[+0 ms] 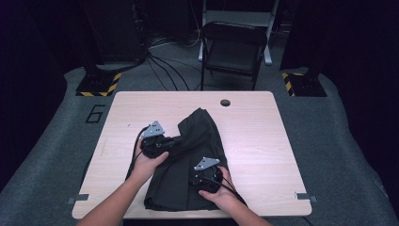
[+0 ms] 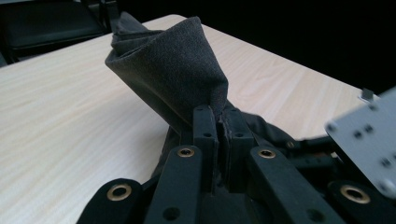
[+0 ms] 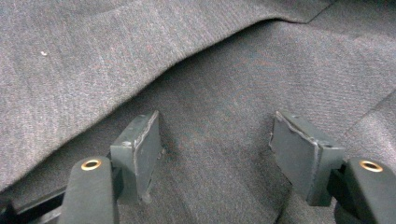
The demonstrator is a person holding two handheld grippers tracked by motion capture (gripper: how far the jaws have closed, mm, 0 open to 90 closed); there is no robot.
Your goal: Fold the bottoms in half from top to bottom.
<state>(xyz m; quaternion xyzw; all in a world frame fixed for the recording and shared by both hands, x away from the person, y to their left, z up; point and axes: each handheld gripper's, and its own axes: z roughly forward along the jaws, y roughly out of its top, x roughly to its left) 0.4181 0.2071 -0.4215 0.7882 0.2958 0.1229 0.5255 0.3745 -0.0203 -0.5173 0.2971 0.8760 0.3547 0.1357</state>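
Note:
A dark grey garment (image 1: 188, 155) lies folded on the wooden table (image 1: 263, 141), running from the middle toward the front edge. My left gripper (image 1: 174, 141) is shut on a fold of the garment (image 2: 173, 70) at its left edge, and the cloth rises in a peak from the closed jaws in the left gripper view. My right gripper (image 1: 207, 175) rests on the lower right part of the garment (image 3: 210, 93). It stands open, its pads (image 3: 140, 149) wide apart and pressed down on flat cloth with nothing between them.
A black folding chair (image 1: 233, 47) stands behind the table's far edge. A small round hole (image 1: 225, 102) sits in the tabletop near the back. Cables trail on the floor at the back left. Bare wood spreads to the right and left of the garment.

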